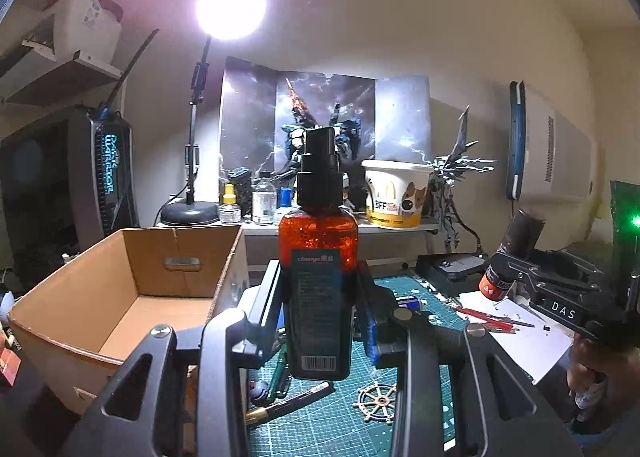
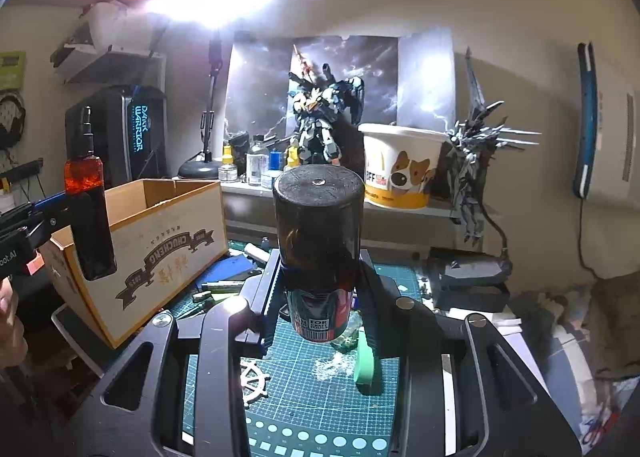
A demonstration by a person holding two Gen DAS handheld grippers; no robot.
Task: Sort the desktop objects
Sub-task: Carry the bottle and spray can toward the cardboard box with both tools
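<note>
Room and surface: your desk is covered by a green cutting mat [image 1: 400, 417] with a white grid, backed by a cream wall and lit by a glaring desk lamp [image 1: 231, 3].

Dark tower case [image 2: 132, 133], back left — reads "DARK WARRIOR" in lit blue letters.

Open cardboard box [image 1: 132, 285], left on the desk; its outer face, seen in your right wrist view, shows "CHUCHENG" upside down.

Stormy poster [image 1: 324, 117] against the wall, with a winged model robot [image 2: 320, 125] standing before it.

Yellow-and-white paper bucket [image 1: 396, 193] on the rear shelf, with a golden-arches mark, "BFF" and a cartoon dog.

Your left gripper [image 1: 320, 297]: fingers closed tight on an upright spray bottle [image 1: 319, 257] — orange glittery contents, black pump, dark label with barcode — held above the mat, just right of the box.

Your right gripper [image 2: 320, 289]: fingers clamped on a dark-capped spray can [image 2: 318, 249], upright above the mat; its label reads "FOR CRAFT TOOLS". The gripper body carries "DAS".

Small wooden ship's wheel [image 1: 378, 401], flat on the mat.
</note>
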